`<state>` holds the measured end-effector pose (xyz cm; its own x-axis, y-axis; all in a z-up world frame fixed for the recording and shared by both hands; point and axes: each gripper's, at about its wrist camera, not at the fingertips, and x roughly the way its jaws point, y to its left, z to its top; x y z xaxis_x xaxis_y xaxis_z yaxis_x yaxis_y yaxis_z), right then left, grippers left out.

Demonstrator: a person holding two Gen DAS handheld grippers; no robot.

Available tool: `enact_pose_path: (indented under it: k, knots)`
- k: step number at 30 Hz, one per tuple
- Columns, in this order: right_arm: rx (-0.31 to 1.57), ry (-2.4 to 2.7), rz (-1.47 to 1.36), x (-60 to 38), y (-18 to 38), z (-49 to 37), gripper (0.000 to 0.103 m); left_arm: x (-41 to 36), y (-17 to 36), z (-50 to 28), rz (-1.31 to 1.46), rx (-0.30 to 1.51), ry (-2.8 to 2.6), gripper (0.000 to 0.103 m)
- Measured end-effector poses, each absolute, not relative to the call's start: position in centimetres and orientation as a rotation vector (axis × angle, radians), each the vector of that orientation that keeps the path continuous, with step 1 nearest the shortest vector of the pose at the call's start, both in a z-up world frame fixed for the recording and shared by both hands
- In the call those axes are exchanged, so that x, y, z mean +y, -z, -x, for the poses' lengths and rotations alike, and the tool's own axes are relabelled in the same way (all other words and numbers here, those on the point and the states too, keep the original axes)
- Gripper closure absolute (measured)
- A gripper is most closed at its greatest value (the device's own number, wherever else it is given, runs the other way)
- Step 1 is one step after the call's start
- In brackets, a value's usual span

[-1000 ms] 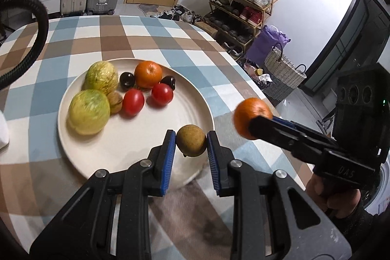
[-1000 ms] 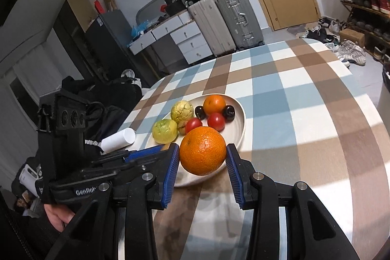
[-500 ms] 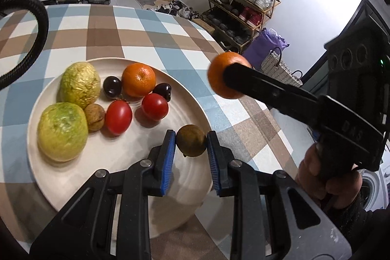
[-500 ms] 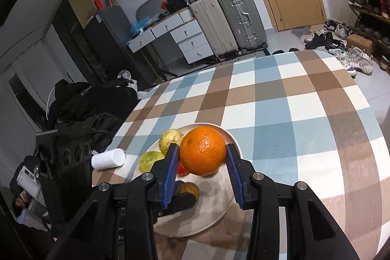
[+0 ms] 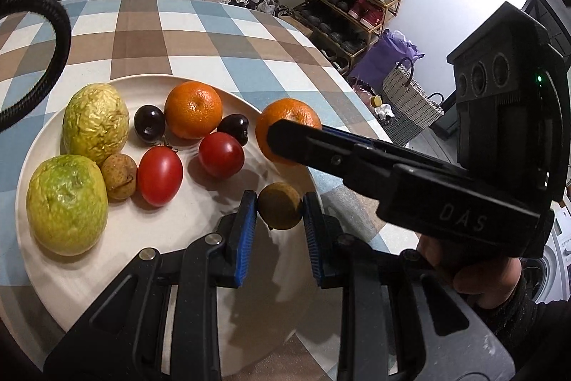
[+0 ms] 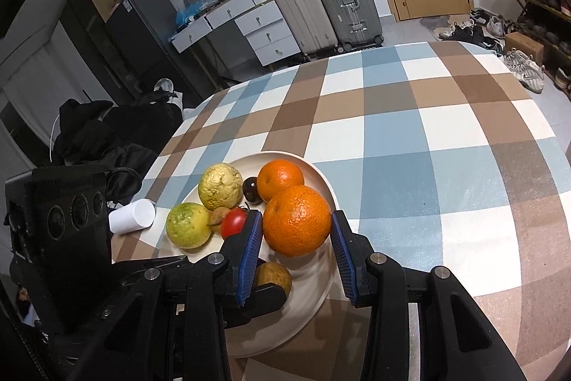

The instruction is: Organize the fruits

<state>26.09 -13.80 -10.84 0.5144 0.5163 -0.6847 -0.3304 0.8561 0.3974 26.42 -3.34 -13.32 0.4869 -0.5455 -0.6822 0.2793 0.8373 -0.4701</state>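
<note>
We are in the middle of the placing step, with both loads over the round cream-coloured plate (image 5: 46, 277) that sits on the blue, brown and white checked surface (image 6: 446, 138). Our left tongs (image 5: 279, 226) pinch a small round brown longan-like fruit (image 5: 280, 210) between their blue pads, low over the near right part of the plate. Whether it already touches the plate we cannot tell. Our right tongs (image 6: 294, 250) pinch a large round orange (image 6: 297, 220), held over the plate's right side, just beside the smaller orange (image 5: 193, 114) already lying there.

The rest of the fruit is gathered on the plate's left and far side: two wrinkled yellow-green guava-like fruits (image 5: 95, 124), a second small brown fruit (image 5: 119, 176), two red tomatoes (image 5: 160, 175) and two dark cherries (image 5: 149, 123). A white paper cup (image 6: 132, 216) lies on its side on the surface beside the plate.

We judge the next move to be lowering each fruit into a bare spot and only then spreading the tongs. The big orange needs room near the rim without knocking the smaller orange or the nearer tomato. Both loads are round, so we should set them down gently and let go only once they rest, or they may roll toward the edge. The two tongs are close together, and we should release one at a time.
</note>
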Motion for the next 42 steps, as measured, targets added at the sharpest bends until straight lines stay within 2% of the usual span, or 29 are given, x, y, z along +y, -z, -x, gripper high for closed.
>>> enact_pose_path:
  k: [9,12,14,22,24,26,28,30,32,37,42]
  knots:
    - [0.898,-0.482,-0.227,-13.7,11.0,-26.3,0.062,-3.1,12.9,-26.4,0.295,0.928,0.48,0.078]
    - [0.861,-0.479,-0.231,-14.0,10.3,-25.8,0.055,-2.8,12.7,-26.4,0.29,0.931,0.46,0.065]
    - [0.829,-0.484,-0.233,-14.1,9.5,-25.4,0.052,-2.5,12.4,-26.2,0.293,0.92,0.457,0.063]
    - [0.774,-0.475,-0.218,-14.3,7.0,-23.4,0.051,-2.1,10.4,-24.4,0.27,0.879,0.426,0.043]
    - [0.754,-0.467,-0.22,-14.5,6.3,-22.6,0.047,-1.9,9.8,-23.8,0.253,0.867,0.411,0.039]
    - [0.729,-0.459,-0.224,-14.8,5.6,-21.7,0.037,-1.5,9.1,-23.2,0.239,0.856,0.397,0.038]
    - [0.702,-0.453,-0.224,-15.1,4.9,-20.8,0.034,-1.1,8.2,-22.5,0.227,0.838,0.378,0.037]
    - [0.67,-0.445,-0.219,-15.3,3.9,-19.7,0.028,-0.7,7.3,-21.7,0.218,0.817,0.36,0.028]
    - [0.634,-0.419,-0.222,-15.8,3.1,-18.5,0.015,-0.3,6.1,-20.8,0.207,0.785,0.339,0.024]
    - [0.556,-0.389,-0.264,-17.0,1.4,-15.9,0.005,0.9,3.0,-18.6,0.182,0.706,0.283,0.019]
    - [0.487,-0.366,-0.266,-17.4,-0.2,-13.5,0.003,2.3,0.0,-16.2,0.179,0.62,0.224,0.004]
